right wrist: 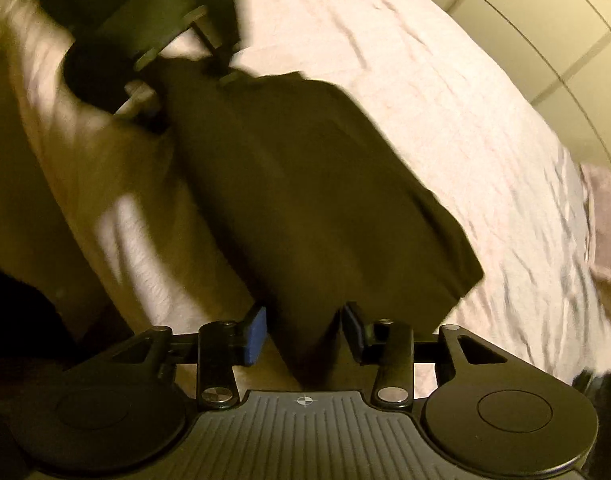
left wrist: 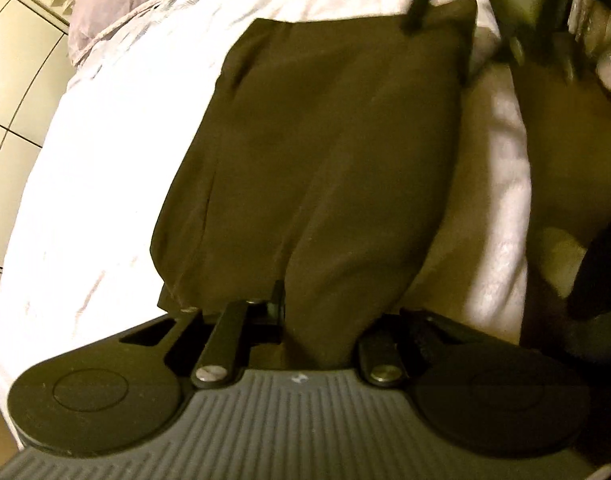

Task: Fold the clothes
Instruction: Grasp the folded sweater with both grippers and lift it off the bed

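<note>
Now holding up dark cloth [left wrist: 325, 152] by both ends over the bed's [left wrist: 105, 200] near edge. Left gripper [left wrist: 305, 312] and right gripper [right wrist: 303, 332] pinching it. Mid-fold, probably. Next: lay down flat, edges matched.

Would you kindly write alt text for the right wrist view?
The right tongs grip one end of a dark garment stretched across a pale bedsheet. The left tongs hold its far end, blurred.

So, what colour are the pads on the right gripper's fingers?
Blue pads, seen best in the right wrist view.
</note>
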Available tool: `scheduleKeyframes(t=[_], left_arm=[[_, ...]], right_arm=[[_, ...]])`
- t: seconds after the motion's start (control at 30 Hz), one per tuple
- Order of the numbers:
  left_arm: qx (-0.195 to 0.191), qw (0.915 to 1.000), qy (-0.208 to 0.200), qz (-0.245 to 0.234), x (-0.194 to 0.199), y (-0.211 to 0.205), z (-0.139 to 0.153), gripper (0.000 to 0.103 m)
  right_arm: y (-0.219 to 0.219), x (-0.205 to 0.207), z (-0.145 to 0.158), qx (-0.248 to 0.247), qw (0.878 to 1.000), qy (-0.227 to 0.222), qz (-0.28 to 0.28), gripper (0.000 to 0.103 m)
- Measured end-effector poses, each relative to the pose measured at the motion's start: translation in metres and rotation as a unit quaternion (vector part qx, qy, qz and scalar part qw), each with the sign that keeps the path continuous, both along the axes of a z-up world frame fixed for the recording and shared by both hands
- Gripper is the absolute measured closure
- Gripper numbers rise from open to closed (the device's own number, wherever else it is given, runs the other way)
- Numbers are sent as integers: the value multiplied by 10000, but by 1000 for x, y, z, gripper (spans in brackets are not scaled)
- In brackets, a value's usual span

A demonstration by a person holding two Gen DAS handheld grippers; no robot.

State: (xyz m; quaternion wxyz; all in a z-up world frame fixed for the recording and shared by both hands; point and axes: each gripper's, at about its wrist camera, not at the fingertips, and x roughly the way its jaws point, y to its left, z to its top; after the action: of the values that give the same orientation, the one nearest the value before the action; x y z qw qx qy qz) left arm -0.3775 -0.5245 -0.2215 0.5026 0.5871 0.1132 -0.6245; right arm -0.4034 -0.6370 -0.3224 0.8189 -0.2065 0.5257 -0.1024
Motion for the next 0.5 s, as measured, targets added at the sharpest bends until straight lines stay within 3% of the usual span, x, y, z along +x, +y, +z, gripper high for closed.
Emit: scheduleKeyframes(t=[0.1,0.27,0.4,0.43,0.47,0.5], left_arm=[[27,9998,176,86,8,0,5,91],[74,9994,333,87,11,2,14,90],[136,9999,57,-74,4,3,7,80],[229,9996,-53,-154,2,3,3,81],[326,9991,-152,-230,0,2,0,83],[417,9985,-210,-300,-2,2,0,91]], right_arm=[[5,5,-15,-284,9995,28,124,49],[-5,15,-46,-687,9971,152,279,48],[-26,16,-44,-388,9991,154,80,48],[-28,17,-42,-357,9991,200,76,50],[-30,18,-40,-286,9993,228,43,61],[-32,19,-37,-216,9995,241,-6,65]])
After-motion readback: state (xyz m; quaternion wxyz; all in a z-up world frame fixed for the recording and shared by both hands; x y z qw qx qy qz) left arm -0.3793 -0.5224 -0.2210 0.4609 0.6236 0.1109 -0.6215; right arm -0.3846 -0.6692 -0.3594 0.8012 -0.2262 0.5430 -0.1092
